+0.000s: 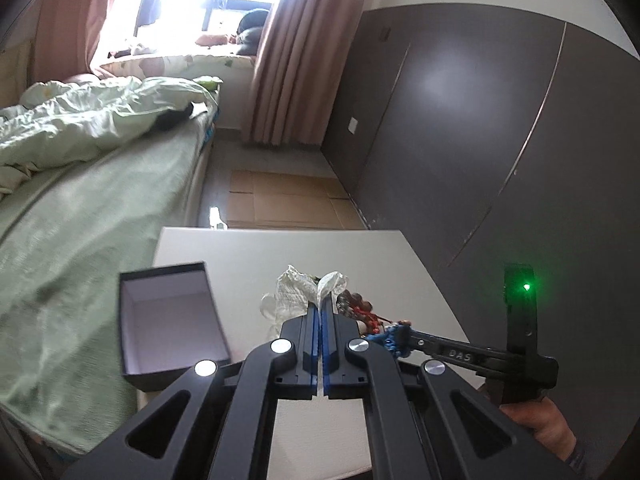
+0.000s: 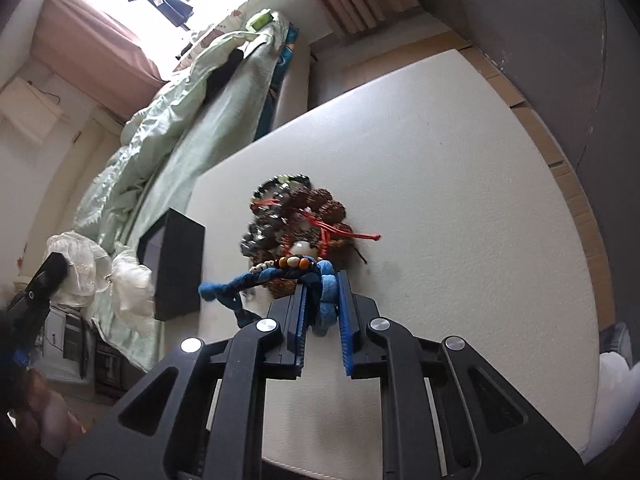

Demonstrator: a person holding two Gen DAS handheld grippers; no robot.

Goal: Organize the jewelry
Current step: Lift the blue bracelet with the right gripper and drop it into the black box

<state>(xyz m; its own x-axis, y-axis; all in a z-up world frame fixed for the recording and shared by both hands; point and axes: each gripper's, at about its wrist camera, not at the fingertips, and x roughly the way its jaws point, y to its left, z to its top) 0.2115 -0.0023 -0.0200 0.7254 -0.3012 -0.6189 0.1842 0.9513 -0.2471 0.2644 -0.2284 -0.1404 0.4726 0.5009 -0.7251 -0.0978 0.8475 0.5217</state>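
My left gripper point(image 1: 321, 304) is shut on a white gauze pouch point(image 1: 298, 290) and holds it above the white table point(image 1: 248, 248). It also shows in the right wrist view point(image 2: 132, 280), hanging at the left. My right gripper point(image 2: 323, 284) is shut on a blue braided cord bracelet point(image 2: 276, 276) at the near edge of a jewelry pile point(image 2: 298, 216) of dark beads, brown seed beads and red cord. The right gripper point(image 1: 394, 334) shows in the left wrist view beside the pile point(image 1: 358, 306). An open black box point(image 1: 172, 316) with a pale lining stands left of the pile.
A bed with green bedding point(image 1: 80, 208) runs along the table's left side. Dark wardrobe doors point(image 1: 480, 128) stand to the right. Flattened cardboard point(image 1: 288, 200) lies on the floor beyond the table. The black box also shows in the right wrist view point(image 2: 180, 256).
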